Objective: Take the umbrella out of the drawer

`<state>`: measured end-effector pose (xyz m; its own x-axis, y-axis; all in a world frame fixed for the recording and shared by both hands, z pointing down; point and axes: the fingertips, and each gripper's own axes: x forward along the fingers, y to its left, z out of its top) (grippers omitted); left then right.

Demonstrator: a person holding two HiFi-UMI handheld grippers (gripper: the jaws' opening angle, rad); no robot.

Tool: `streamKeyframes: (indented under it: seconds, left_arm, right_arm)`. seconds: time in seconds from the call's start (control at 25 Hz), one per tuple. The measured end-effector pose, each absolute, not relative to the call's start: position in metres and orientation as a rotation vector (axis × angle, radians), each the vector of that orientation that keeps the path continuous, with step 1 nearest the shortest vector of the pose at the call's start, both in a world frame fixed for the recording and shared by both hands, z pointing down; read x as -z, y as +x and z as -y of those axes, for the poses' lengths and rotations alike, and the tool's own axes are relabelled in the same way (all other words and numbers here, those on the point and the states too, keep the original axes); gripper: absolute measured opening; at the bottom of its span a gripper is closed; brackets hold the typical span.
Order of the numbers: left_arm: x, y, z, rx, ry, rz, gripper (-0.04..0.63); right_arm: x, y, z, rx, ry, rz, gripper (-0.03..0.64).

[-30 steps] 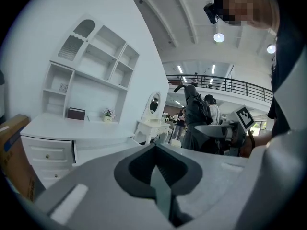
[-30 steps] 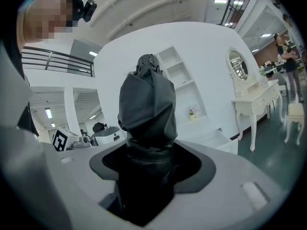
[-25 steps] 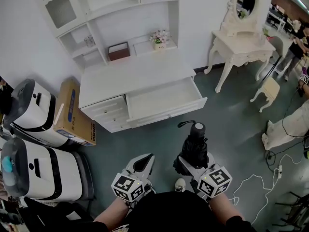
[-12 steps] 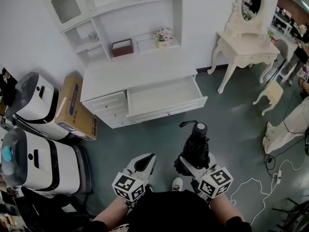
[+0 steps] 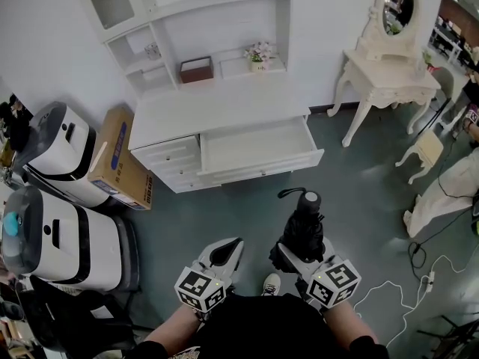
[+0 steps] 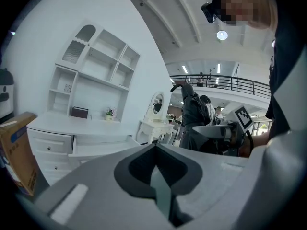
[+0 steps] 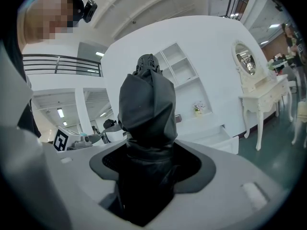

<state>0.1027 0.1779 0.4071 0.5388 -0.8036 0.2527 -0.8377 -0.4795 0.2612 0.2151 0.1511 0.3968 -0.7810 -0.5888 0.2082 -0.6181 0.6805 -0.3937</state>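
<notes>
Umbrella [image 5: 302, 226]: folded, black, out of the drawer [image 5: 262, 169] and well apart from it, held over the floor [image 5: 367, 200] in front of the person. Handle end points away from the person; strap loop [image 5: 287, 194] hangs free at that end.

Right gripper [image 5: 302, 253]: jaws stand wide, clamped around the bundled canopy; the fabric fills the gap in the right gripper view.

Left gripper [image 5: 223, 254]: jaws together, nothing between them, just beside the right gripper.

Drawer is pulled out under the white tabletop [image 5: 217, 111], and its inside looks bare.

Judgement: extraction looks done.

Risks:
- The hold is on soft, slippery fabric rather than the shaft, so the umbrella may slide forward through the jaws if tipped further down.
- The loose loop could catch on the open drawer's front if carried back past it.
- The white cable [image 5: 389, 290] on the floor to the right is a trip hazard.
</notes>
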Motion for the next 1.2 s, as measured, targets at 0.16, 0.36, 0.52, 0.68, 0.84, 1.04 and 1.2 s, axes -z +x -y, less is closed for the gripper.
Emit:
streamKeyframes:
  seconds: [0.16, 0.36, 0.52, 0.68, 0.84, 1.04, 1.2]
  left_arm:
    - [-0.407, 0.106, -0.179, -0.135, 2.423, 1.357, 0.002]
    - [-0.409, 0.111, -0.18, -0.135, 2.419, 1.356, 0.002]
    - [-0.41, 0.114, -0.179, -0.139, 2.419, 1.351, 0.002]
    - [-0.41, 0.115, -0.178, -0.144, 2.421, 1.349, 0.002]
    - [-0.41, 0.116, -0.176, -0.147, 2.424, 1.348, 0.002]
    - [-0.409, 0.117, -0.174, -0.147, 2.427, 1.344, 0.002]
    - [-0.41, 0.119, -0.175, -0.15, 2.429, 1.339, 0.001]
  right_arm:
    - [-0.398, 0.216, -0.152, -0.701, 0.997, 2.82, 0.302]
    - [-0.399, 0.219, -0.154, -0.706, 0.985, 2.821, 0.302]
    - [-0.401, 0.22, -0.153, -0.706, 0.984, 2.82, 0.302]
    - [-0.402, 0.22, -0.152, -0.699, 0.977, 2.822, 0.302]
    - [-0.403, 0.219, -0.151, -0.702, 0.977, 2.819, 0.302]
    - [-0.403, 0.223, -0.148, -0.709, 0.993, 2.814, 0.302]
    - [-0.404, 0.226, -0.147, -0.715, 1.005, 2.808, 0.302]
